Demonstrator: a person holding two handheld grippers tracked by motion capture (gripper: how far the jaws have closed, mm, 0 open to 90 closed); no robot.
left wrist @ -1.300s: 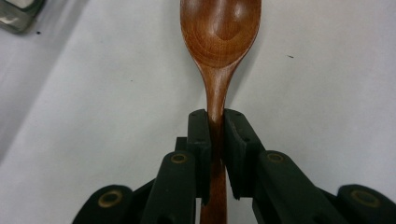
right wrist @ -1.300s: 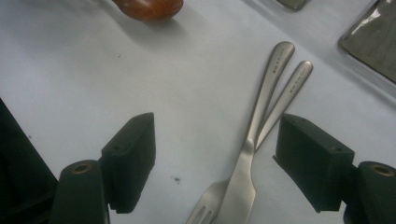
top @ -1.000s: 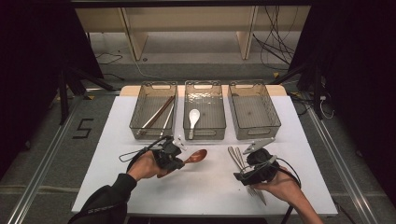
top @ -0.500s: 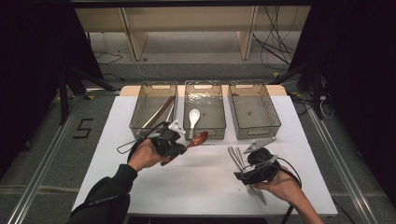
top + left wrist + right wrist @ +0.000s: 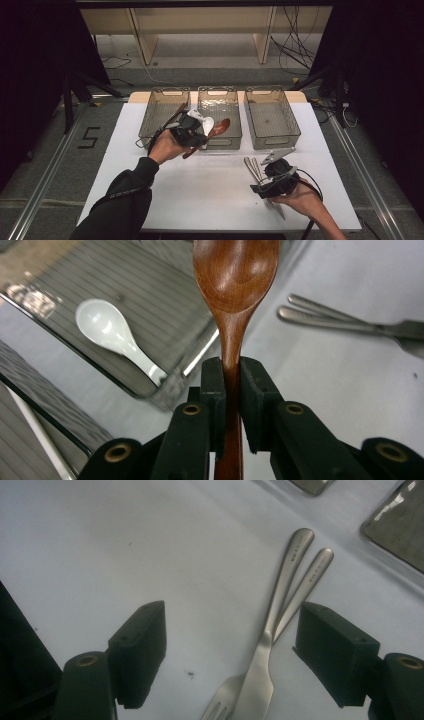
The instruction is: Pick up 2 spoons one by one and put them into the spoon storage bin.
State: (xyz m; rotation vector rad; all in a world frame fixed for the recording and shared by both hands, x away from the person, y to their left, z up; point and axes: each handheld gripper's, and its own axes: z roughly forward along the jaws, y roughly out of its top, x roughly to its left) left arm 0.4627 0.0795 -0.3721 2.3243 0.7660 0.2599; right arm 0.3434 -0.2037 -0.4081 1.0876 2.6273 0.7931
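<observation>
Up at about 11 o'clock from the table's middle, the left gripper (image 5: 192, 134) has its jaws clamped on the handle of a wooden spoon (image 5: 216, 131), whose bowl hangs over the near rim of the middle bin (image 5: 219, 116); a white ceramic spoon (image 5: 112, 335) lies inside that bin. The left bin (image 5: 162, 112) holds some long dark pieces too dim to name, and the right bin (image 5: 271, 117) looks bare, though its tinted floor is hard to read. All three bins sit side by side along the 12 o'clock edge of the white table (image 5: 200, 195), leaving a broad open stretch of tabletop from the centre down to 6 o'clock.

At roughly 4 o'clock the right gripper (image 5: 272, 180) rests low with its jaws spread wide, straddling two metal forks (image 5: 280, 625) that lie crossed on the table, untouched by either jaw. Small engraved lettering runs along both fork handles but is too fine to read. A large "5" (image 5: 89, 137) is marked on the floor at 9 o'clock. Fork tines are cut off at the bottom edge of the right gripper view, and the wooden spoon's tip runs past the top of the left gripper view
</observation>
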